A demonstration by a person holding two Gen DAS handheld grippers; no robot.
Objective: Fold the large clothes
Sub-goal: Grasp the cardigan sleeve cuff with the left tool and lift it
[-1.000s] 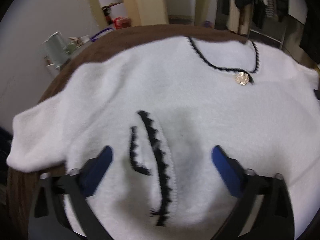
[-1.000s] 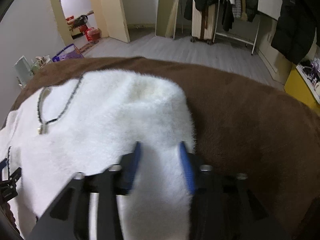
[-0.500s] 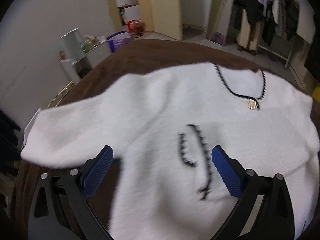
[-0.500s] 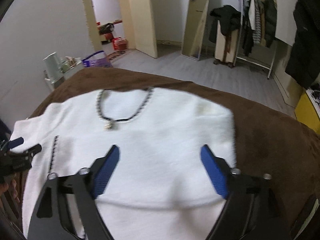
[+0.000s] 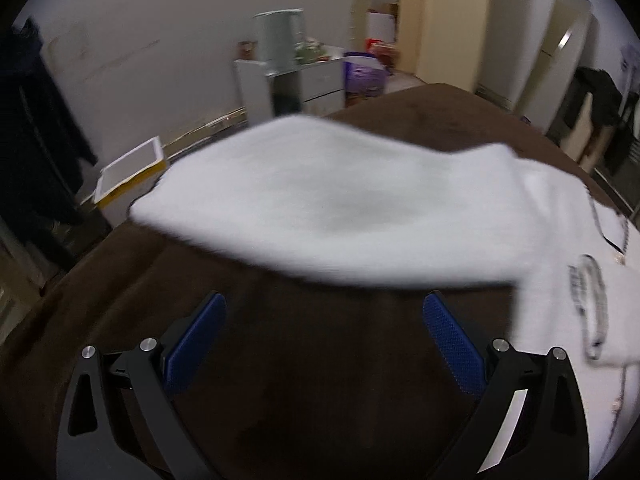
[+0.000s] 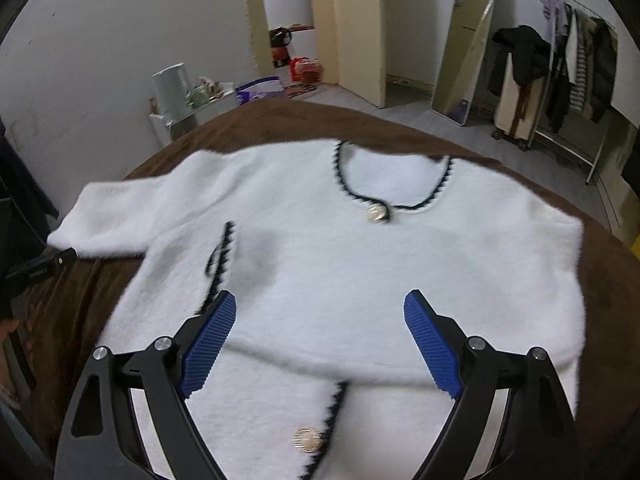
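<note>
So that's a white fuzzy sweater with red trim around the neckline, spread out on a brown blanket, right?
Not quite: the trim around the neckline is black, not red, as the right wrist view shows. The rest holds: it is a white fuzzy sweater spread out on a brown blanket.

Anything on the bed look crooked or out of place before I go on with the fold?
Nothing is damaged or spilled. The white cardigan lies on the brown blanket with one sleeve sticking straight out, unfolded, while the opposite side ends in a straight edge. Both the left gripper and the right gripper are open and empty.
</note>
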